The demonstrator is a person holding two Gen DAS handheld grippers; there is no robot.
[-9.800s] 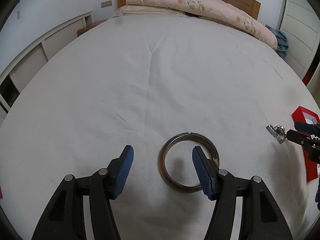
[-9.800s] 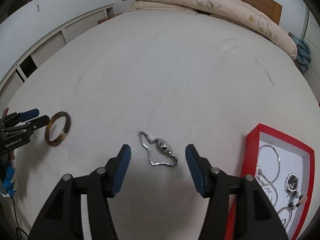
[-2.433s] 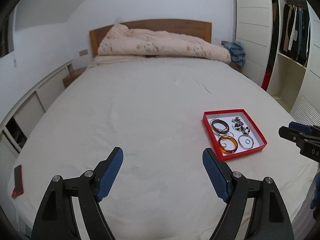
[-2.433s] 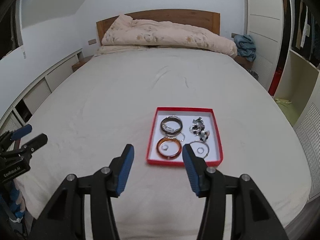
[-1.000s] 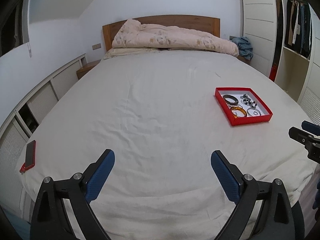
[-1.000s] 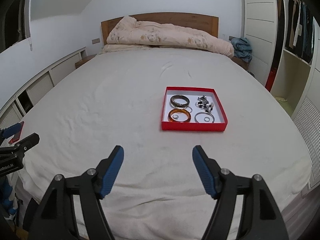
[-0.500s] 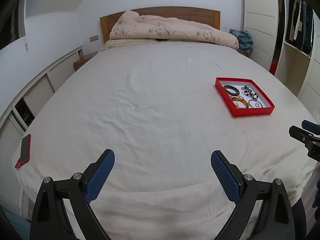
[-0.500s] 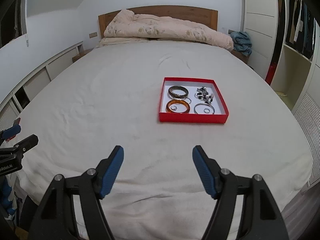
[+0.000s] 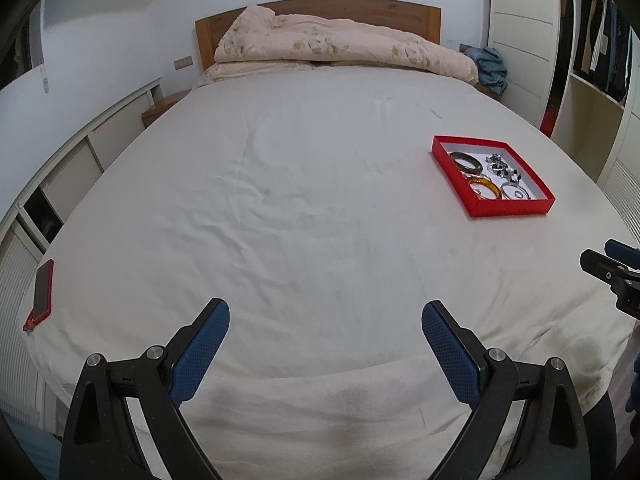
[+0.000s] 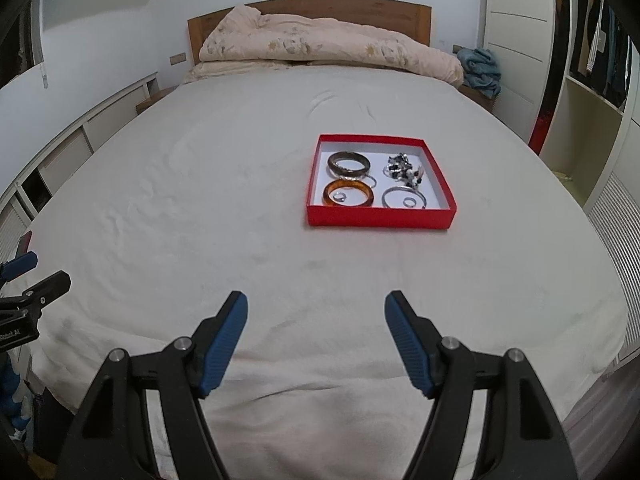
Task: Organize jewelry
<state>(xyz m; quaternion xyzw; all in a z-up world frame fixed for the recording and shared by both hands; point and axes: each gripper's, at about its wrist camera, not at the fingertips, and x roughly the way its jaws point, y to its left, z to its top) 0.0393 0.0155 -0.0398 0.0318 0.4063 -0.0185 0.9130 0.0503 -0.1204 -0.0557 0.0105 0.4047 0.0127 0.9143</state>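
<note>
Right wrist view: both grippers (image 10: pixel 314 330) are backing off spread and empty; all jewelry is now lying in the red box (image 10: pixel 380 218), task seemingly complete.

Both the left gripper (image 9: pixel 325 314) and the right gripper (image 10: pixel 315 306) are showing black plastic arms, silver screws and blue, cross-hatched rubber finger pads (image 9: pixel 450 354).

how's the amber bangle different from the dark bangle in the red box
The amber bangle is translucent orange and lies at the near-left of the red box, with a small ring inside it. The dark bangle is opaque brown-grey and lies behind it, with nothing inside. Both lie flat and look similar in size.
</note>
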